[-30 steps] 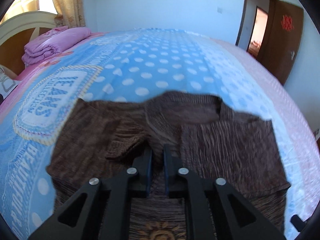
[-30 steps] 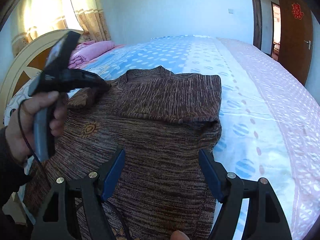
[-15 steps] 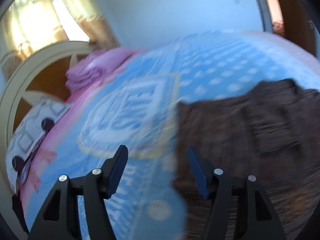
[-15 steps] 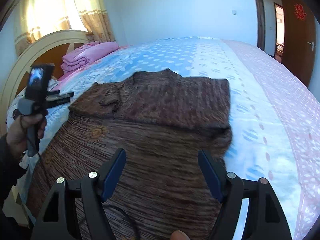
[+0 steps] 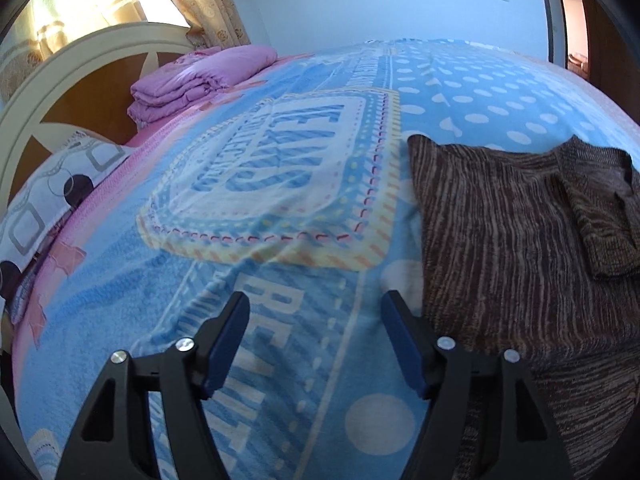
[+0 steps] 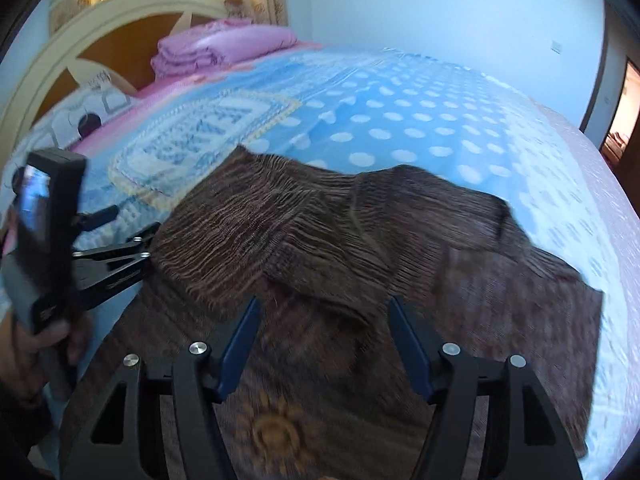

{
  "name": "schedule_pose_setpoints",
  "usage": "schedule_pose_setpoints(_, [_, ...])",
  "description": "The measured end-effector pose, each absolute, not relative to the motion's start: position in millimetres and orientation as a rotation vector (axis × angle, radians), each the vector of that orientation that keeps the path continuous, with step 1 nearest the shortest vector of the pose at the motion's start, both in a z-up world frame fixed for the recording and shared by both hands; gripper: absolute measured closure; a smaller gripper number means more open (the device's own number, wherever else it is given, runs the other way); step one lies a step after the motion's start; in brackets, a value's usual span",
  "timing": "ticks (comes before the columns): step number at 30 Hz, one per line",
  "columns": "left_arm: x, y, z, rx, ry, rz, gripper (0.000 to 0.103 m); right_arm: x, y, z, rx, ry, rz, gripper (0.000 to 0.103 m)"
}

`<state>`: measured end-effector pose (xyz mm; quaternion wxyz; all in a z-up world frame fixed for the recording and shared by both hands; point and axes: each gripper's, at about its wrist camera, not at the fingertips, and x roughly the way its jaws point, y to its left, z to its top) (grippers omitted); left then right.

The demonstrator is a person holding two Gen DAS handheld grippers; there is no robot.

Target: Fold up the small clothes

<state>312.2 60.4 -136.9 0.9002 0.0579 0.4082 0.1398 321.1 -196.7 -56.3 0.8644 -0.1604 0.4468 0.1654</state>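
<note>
On the bed [image 5: 280,280], both tools gape empty beside the brown sweater [image 6: 360,248].
Left tool [image 5: 316,340] should pinch the sleeve edge, probably its nearest fold; right tool [image 6: 324,344] steadies the body.

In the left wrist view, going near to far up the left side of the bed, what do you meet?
Left gripper → blue blanket → spotted pillow → folded pink bedding → headboard → curtain.

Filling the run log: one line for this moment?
left gripper: open, beside sweater | right gripper: open, over sweater | sleeves folded in
</note>
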Motion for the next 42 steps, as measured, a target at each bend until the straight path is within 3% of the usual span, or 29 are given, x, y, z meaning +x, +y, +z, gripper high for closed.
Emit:
schedule_pose_setpoints(1, [311.9,63.2,-137.0,0.101,0.846,0.285,0.028,326.9,-191.6,-63.8,-0.363,0.942,0.336,0.039])
schedule_pose_setpoints(3, [312.0,67.8,-137.5,0.075,0.845,0.280,0.026,336.3,-185.8,-73.8,-0.396,0.944,0.316,0.070])
schedule_pose_setpoints(6, [312.0,70.2,-137.9,0.051,0.846,0.262,0.026,339.2,-194.2,-64.3,-0.362,0.913,0.300,0.094])
schedule_pose_setpoints(15, [309.9,57.0,-136.4,0.117,0.825,0.235,0.026,355.5,-240.5,-22.9,-0.208,0.890,0.256,0.095])
schedule_pose_setpoints(17, [307.8,54.1,-135.1,0.129,0.813,0.226,0.012,368.4,-248.8,-39.2,-0.191,0.961,0.222,0.095])
schedule_pose_setpoints(19, [306.6,52.2,-134.2,0.136,0.806,0.221,0.006,372.8,-259.2,-52.2,-0.201,1.000,0.154,0.076])
schedule_pose_setpoints(20, [307.1,51.5,-134.7,0.140,0.809,0.221,0.006,370.9,-266.1,-53.3,-0.175,1.001,0.151,0.049])
schedule_pose_setpoints(21, [307.5,51.8,-134.9,0.140,0.811,0.221,0.006,367.1,-274.1,-51.8,-0.121,0.996,0.174,0.040])
schedule_pose_setpoints(25, [309.7,56.4,-135.6,0.115,0.824,0.220,0.003,338.3,-297.8,-39.7,0.090,0.987,0.295,0.042])
schedule_pose_setpoints(27, [310.4,58.3,-136.1,0.103,0.829,0.221,0.003,323.8,-293.7,-42.5,0.129,1.015,0.383,0.061])
schedule_pose_setpoints(30, [310.2,57.8,-136.3,0.108,0.827,0.225,0.002,306.8,-271.5,-65.3,0.087,1.122,0.459,0.063])
schedule_pose_setpoints(36, [311.3,58.6,-137.5,0.117,0.827,0.234,0.001,285.6,-245.2,-41.7,-0.133,1.034,0.455,0.063])
schedule_pose_setpoints(42, [311.3,58.2,-137.8,0.114,0.828,0.237,0.000,322.6,-232.0,-30.2,0.006,0.977,0.515,0.063])
